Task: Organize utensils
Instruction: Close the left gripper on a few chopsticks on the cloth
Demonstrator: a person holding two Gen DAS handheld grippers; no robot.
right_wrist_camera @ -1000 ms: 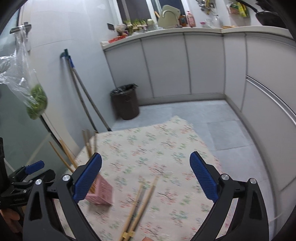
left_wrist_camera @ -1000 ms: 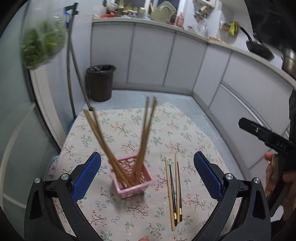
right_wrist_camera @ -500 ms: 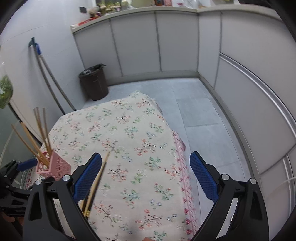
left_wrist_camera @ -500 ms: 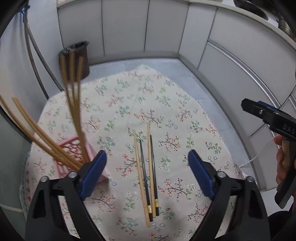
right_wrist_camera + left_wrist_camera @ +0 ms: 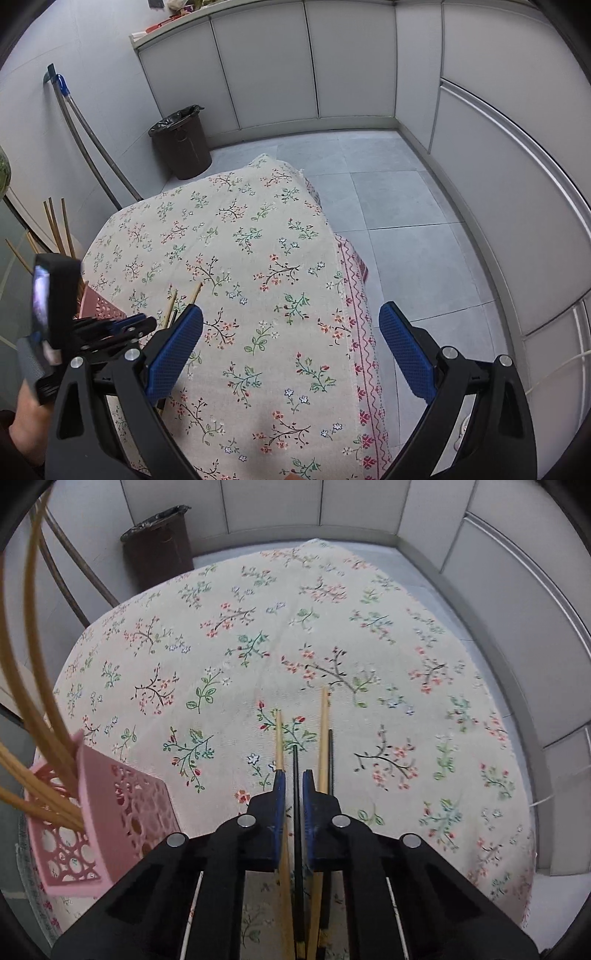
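Observation:
Several loose chopsticks lie side by side on the floral tablecloth (image 5: 332, 635): two wooden ones (image 5: 324, 731) and two black ones. My left gripper (image 5: 293, 775) points steeply down over them, its jaws closing in on one black chopstick (image 5: 295, 760), which runs between the blue pads. A pink lattice basket (image 5: 122, 812) at the left holds several wooden chopsticks (image 5: 37, 701) standing upright. In the right wrist view my right gripper (image 5: 291, 325) hovers open over bare cloth, with the left gripper (image 5: 147, 325), the basket (image 5: 99, 306) and the loose chopsticks (image 5: 194, 293) to its left.
A dark bin (image 5: 181, 147) stands on the tiled floor beyond the table, with mop handles (image 5: 85, 133) leaning on the wall. The table's right edge (image 5: 354, 295) drops to the floor. Grey cabinets (image 5: 351, 66) line the room. A hand (image 5: 26, 417) holds the left gripper.
My left gripper dropped from above the basket onto the loose chopsticks and its jaws went from wide apart to nearly together around a black one. The right gripper tipped down, staying open.

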